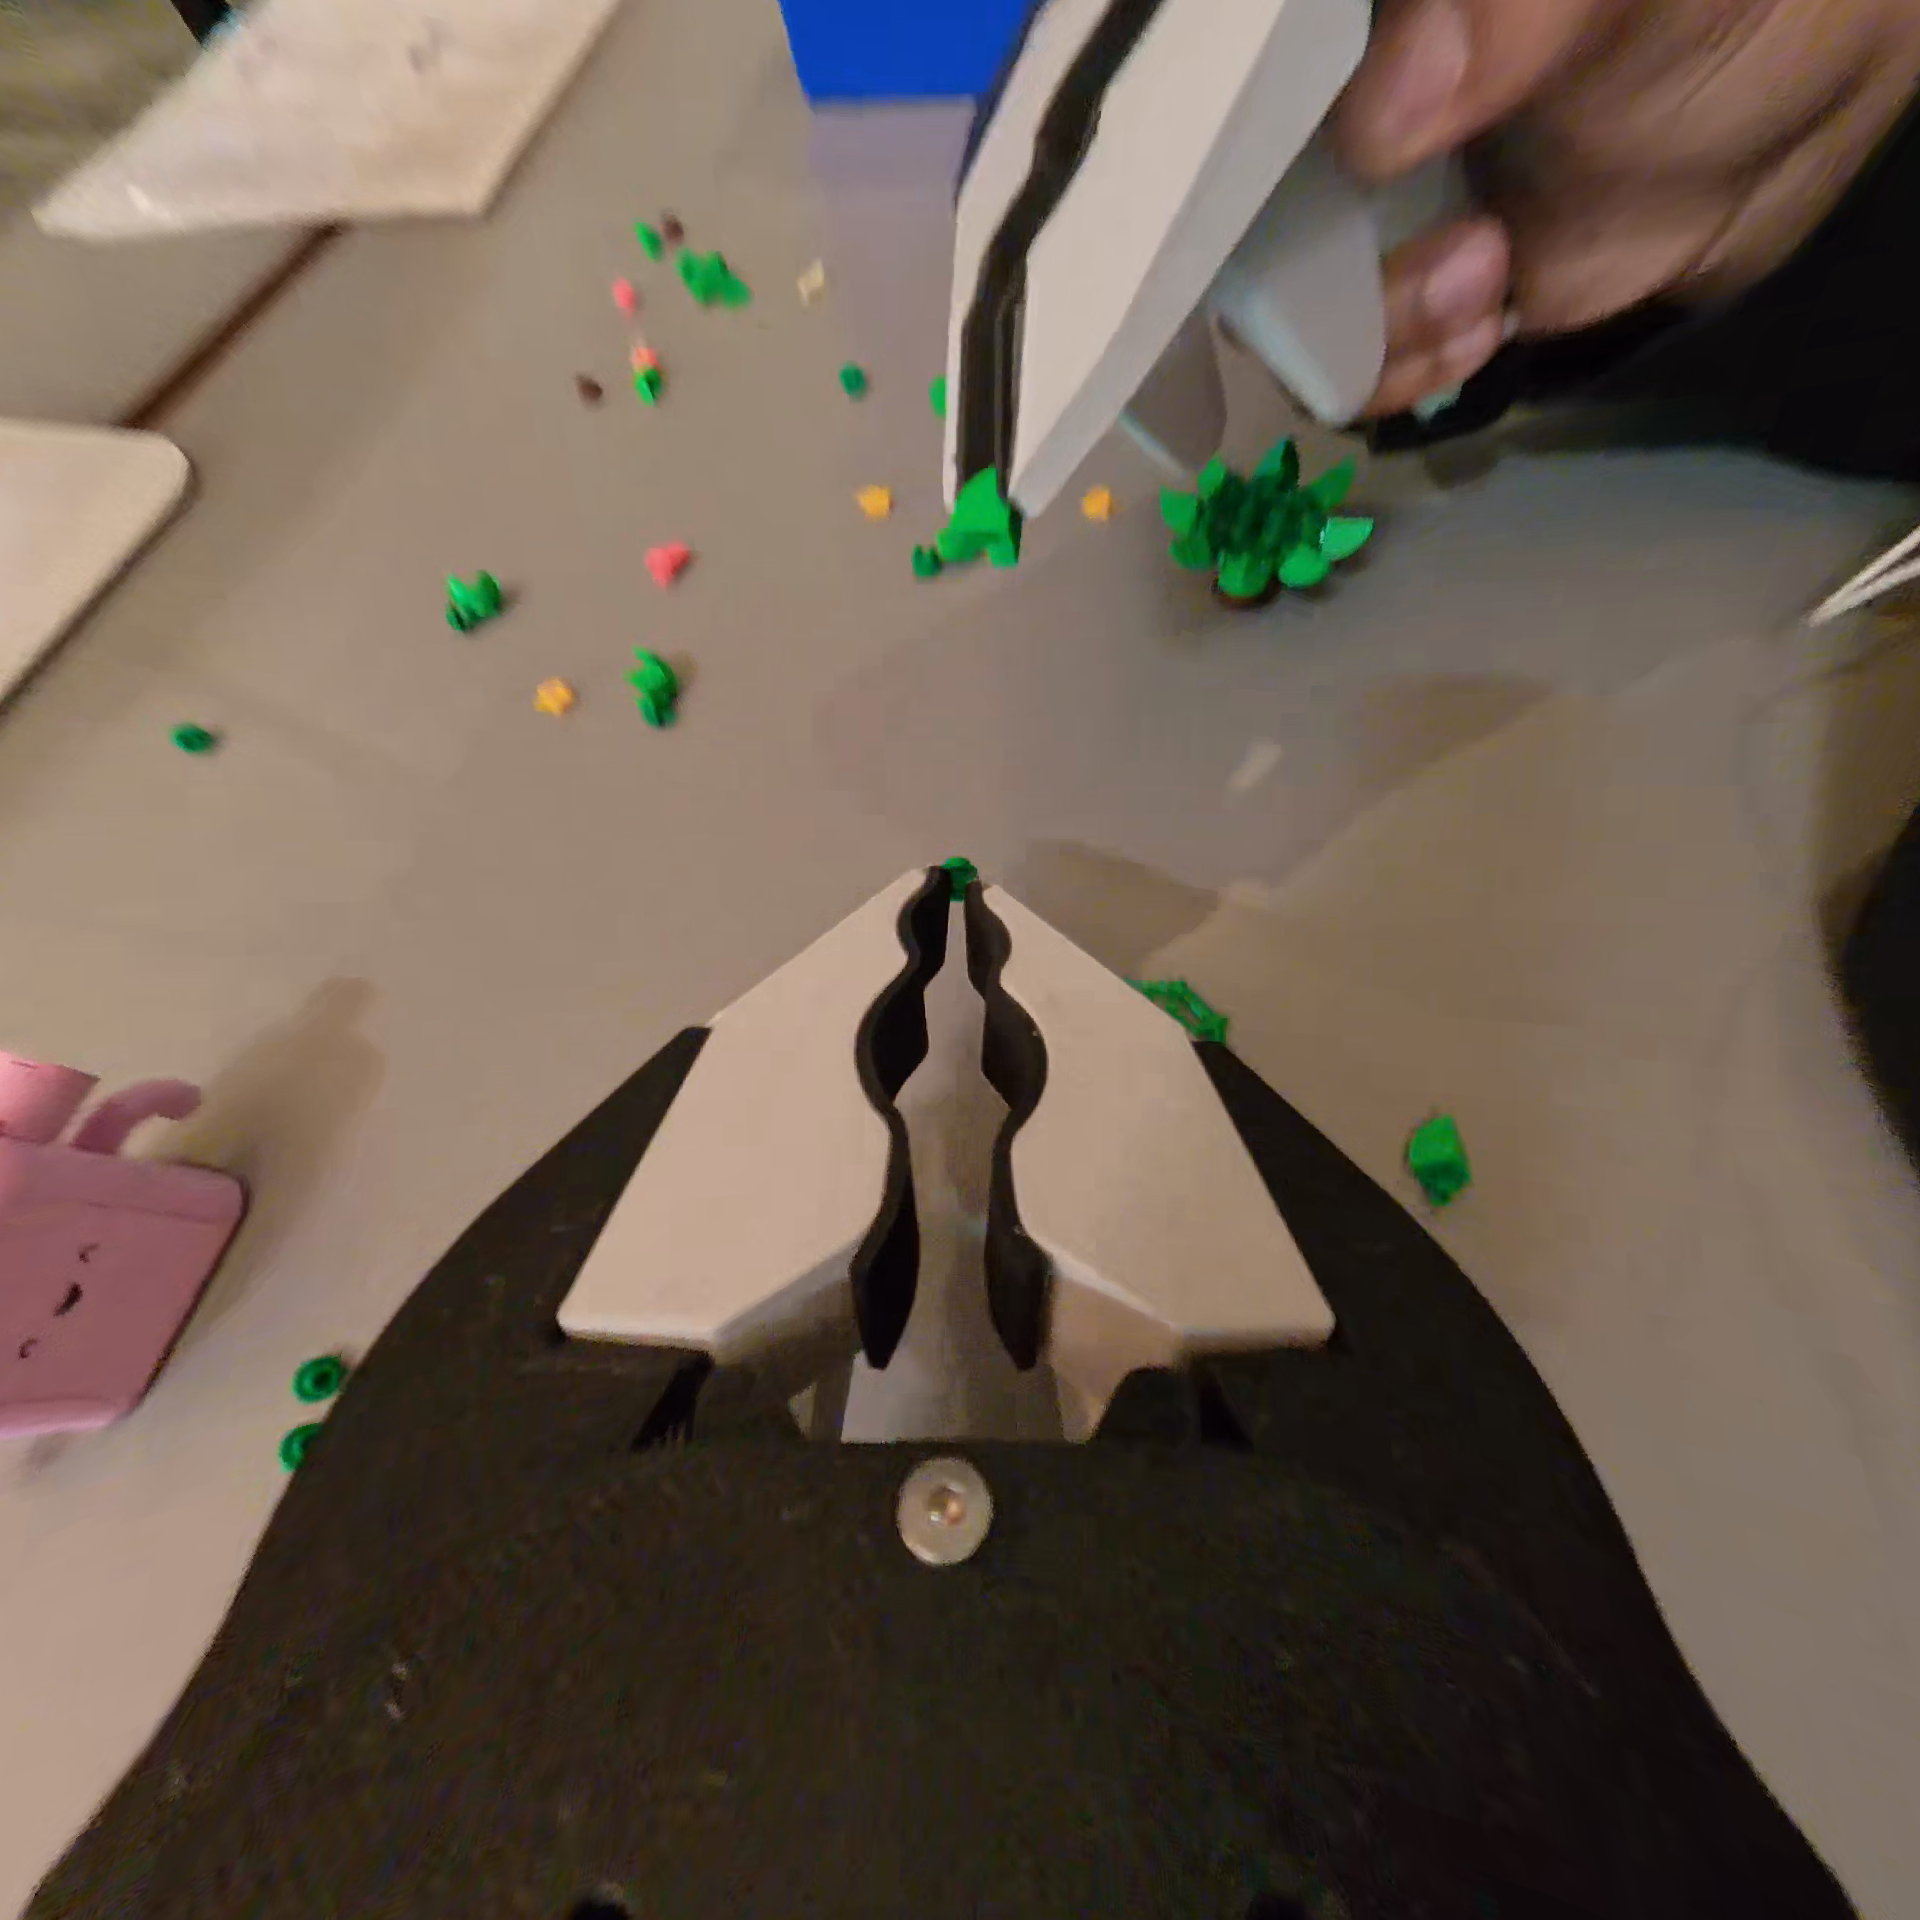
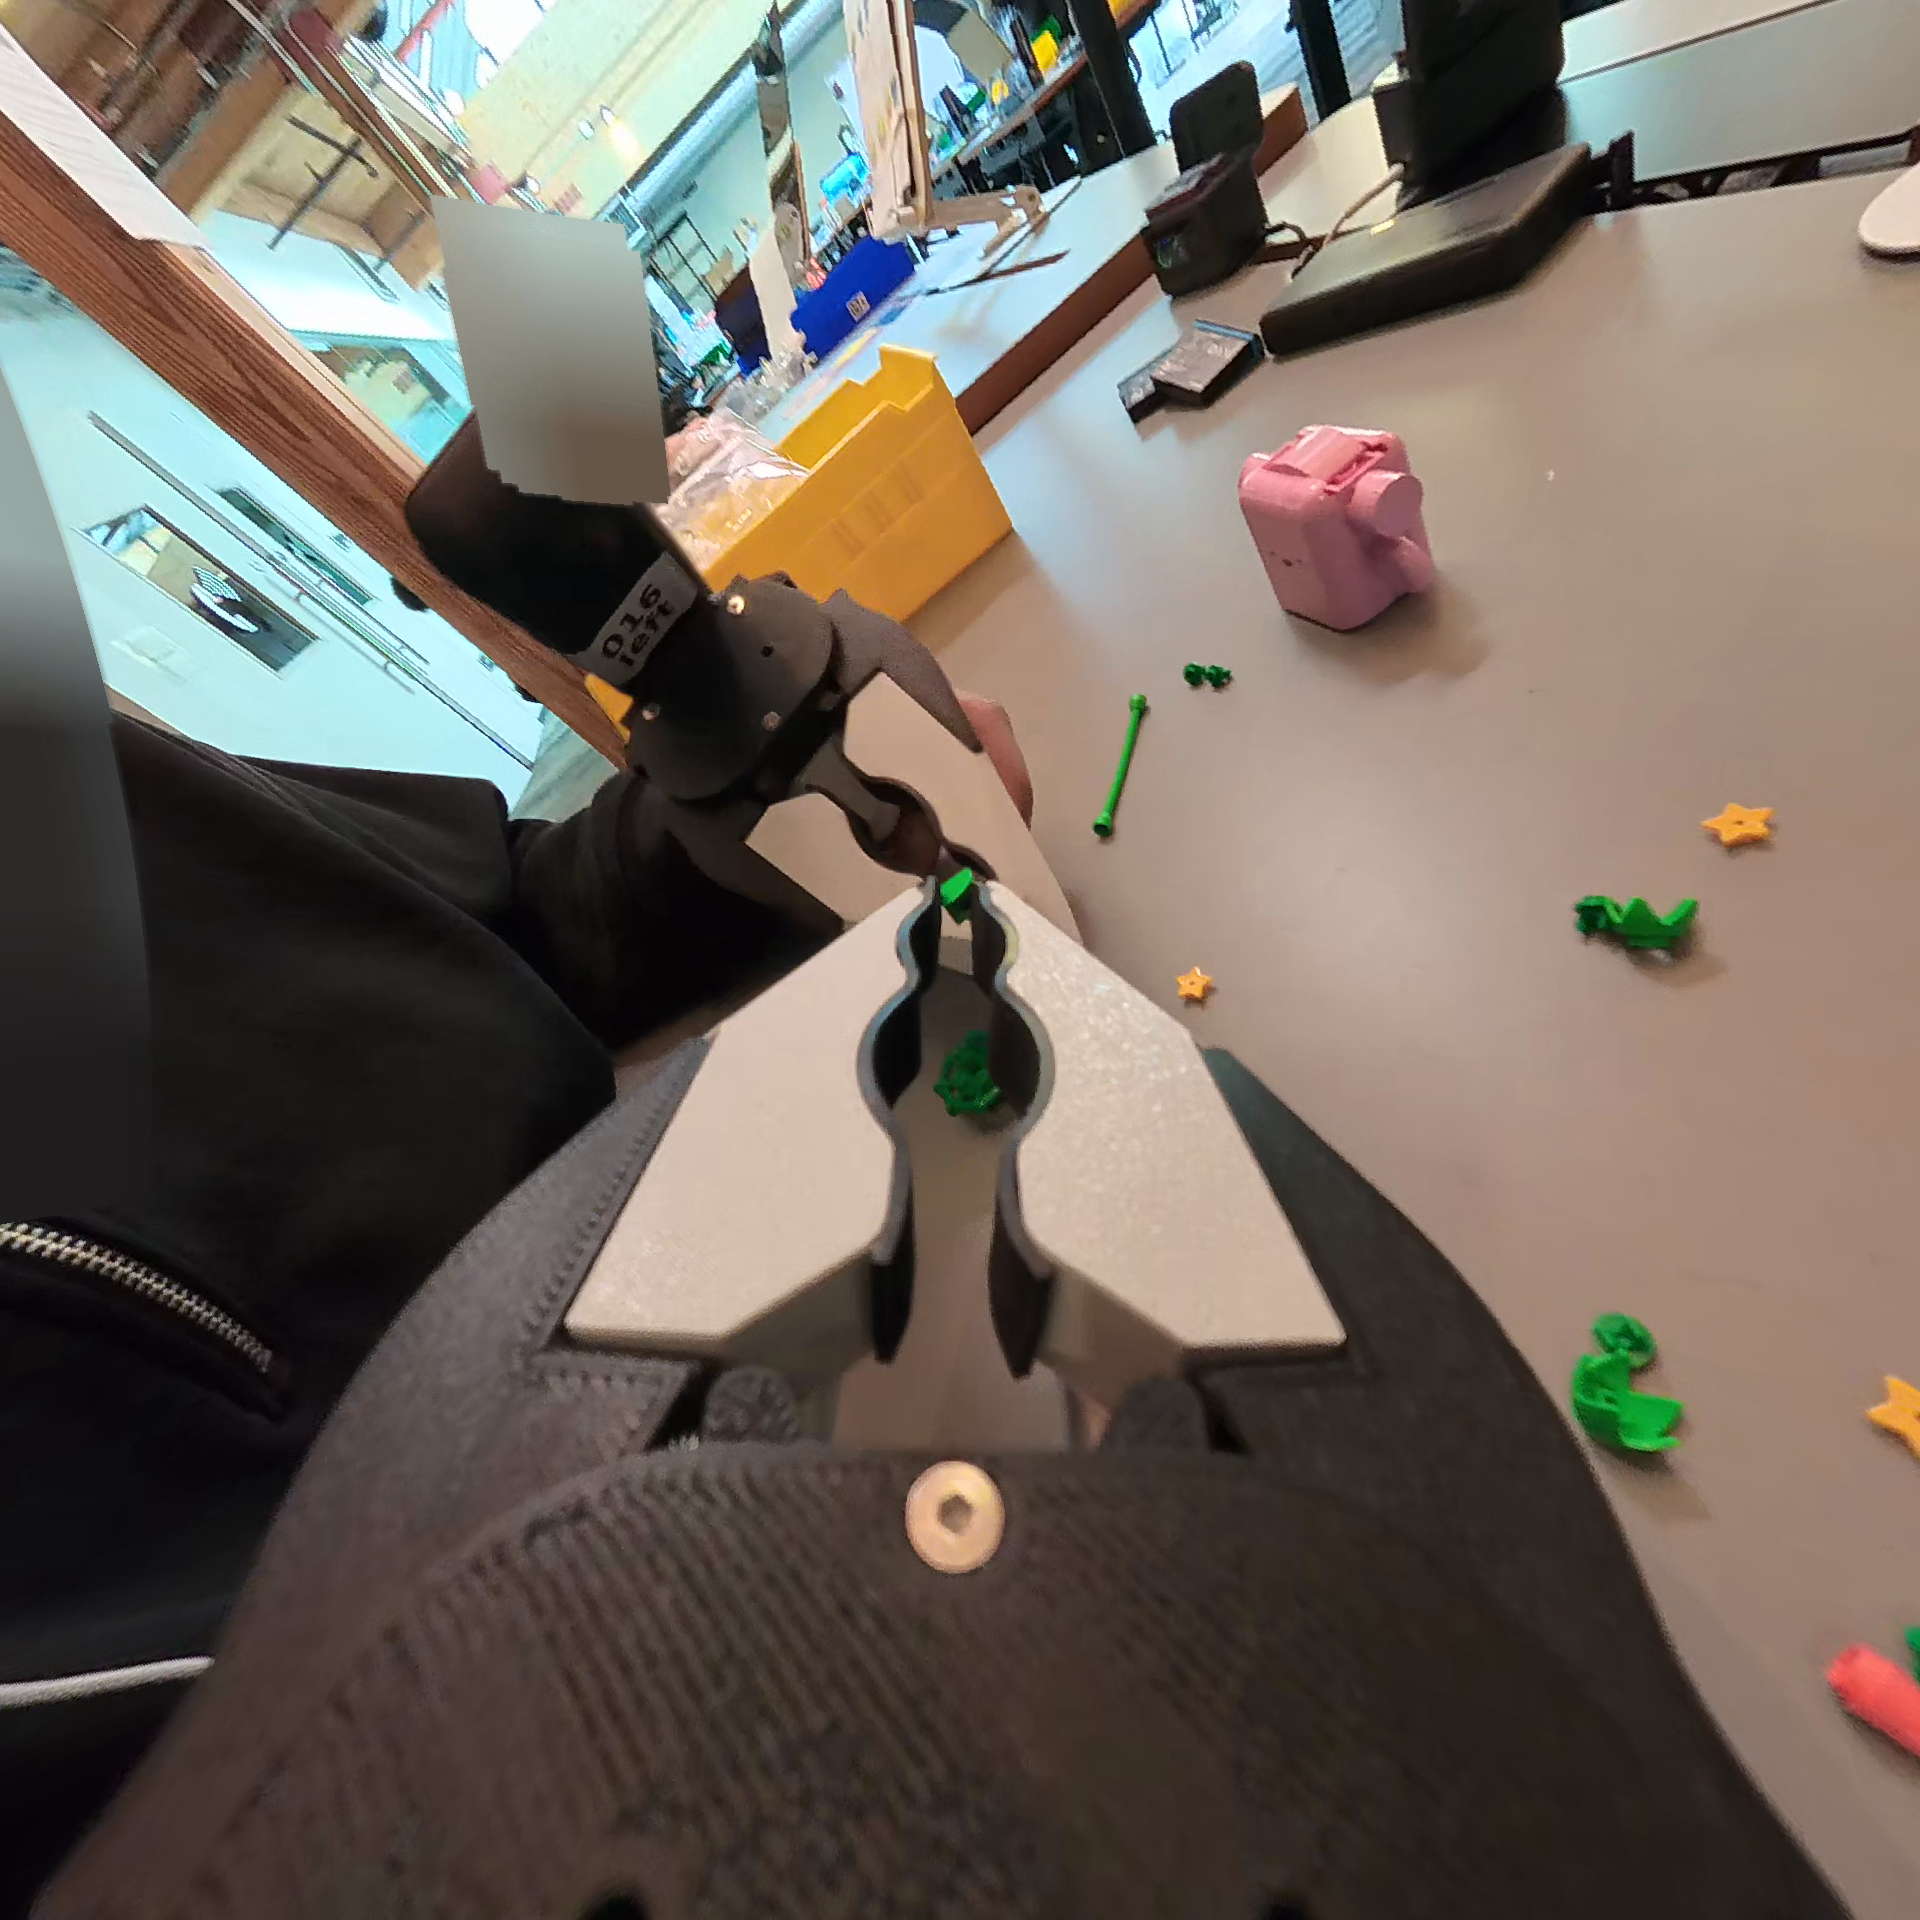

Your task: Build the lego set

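Observation:
My left gripper [image 1: 957, 885] is shut on a small green piece [image 1: 957, 871] at its fingertips, above the grey table [image 1: 1039, 727]. My right gripper [image 1: 985, 504], held by a hand, is shut on a green leaf piece [image 1: 979, 528] close to the table. In the right wrist view this gripper [image 2: 957, 902] pinches the green piece [image 2: 956, 888] at its tips, and the left gripper [image 2: 982, 862] is just behind it. A built green leafy plant [image 1: 1262, 535] stands right of the right gripper. Loose green, yellow and pink pieces lie scattered.
A pink box [image 1: 94, 1247] sits at the left, also in the right wrist view [image 2: 1335, 525]. A yellow bin [image 2: 883, 499] stands at the table edge. A green rod [image 2: 1120, 764], yellow stars [image 2: 1737, 824] and green leaf pieces [image 2: 1636, 920] lie on the table. A person's dark sleeve [image 2: 312, 987] is at the left. The gap from one gripper's tips to the other's is roughly 7 cm. Left tips and right tips are each some 12 cm from the built green leafy plant [image 1: 1262, 535].

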The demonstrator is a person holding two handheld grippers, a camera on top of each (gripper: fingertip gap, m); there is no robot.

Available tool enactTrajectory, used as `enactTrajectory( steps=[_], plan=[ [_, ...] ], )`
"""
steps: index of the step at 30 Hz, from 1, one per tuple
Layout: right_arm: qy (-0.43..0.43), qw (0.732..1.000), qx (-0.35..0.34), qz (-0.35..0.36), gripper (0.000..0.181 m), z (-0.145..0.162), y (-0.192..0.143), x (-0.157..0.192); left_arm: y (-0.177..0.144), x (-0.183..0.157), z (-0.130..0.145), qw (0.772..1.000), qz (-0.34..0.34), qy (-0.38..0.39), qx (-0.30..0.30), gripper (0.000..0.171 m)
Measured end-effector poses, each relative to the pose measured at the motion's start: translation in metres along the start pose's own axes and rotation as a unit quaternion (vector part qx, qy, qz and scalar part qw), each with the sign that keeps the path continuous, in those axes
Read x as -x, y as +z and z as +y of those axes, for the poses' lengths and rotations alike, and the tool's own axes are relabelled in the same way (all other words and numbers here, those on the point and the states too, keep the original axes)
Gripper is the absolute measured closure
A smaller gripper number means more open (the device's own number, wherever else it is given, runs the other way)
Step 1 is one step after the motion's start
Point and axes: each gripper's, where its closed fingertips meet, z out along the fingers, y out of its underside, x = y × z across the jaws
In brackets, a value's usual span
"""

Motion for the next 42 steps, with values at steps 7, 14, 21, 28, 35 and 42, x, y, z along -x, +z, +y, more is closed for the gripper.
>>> enactTrajectory(
  steps=[7,14,21,28,35,42],
  plan=[
    [-0.001,1.0,0.008,0.007,0.178,0.002,0.0,-0.002,-0.001,-0.001,0.015,0.999,0.016,-0.006,0.045,0.171],
    [-0.002,1.0,0.009,0.007,0.178,0.003,0.0,-0.002,0.002,-0.003,0.031,0.996,0.026,-0.012,0.088,0.171],
    [-0.003,1.0,0.009,0.006,0.178,0.002,-0.001,-0.001,0.002,-0.002,0.031,0.996,0.027,-0.017,0.088,0.171],
    [-0.003,1.0,0.009,0.006,0.178,0.002,-0.001,-0.001,0.002,-0.001,0.03,0.996,0.023,-0.02,0.088,0.171],
    [-0.004,1.0,0.009,0.005,0.178,0.002,-0.001,-0.001,0.002,0.0,0.03,0.996,0.021,-0.021,0.089,0.171],
    [-0.004,1.0,0.009,0.005,0.178,0.002,-0.001,-0.001,0.002,0.0,0.03,0.996,0.022,-0.021,0.088,0.171]
  ],
)
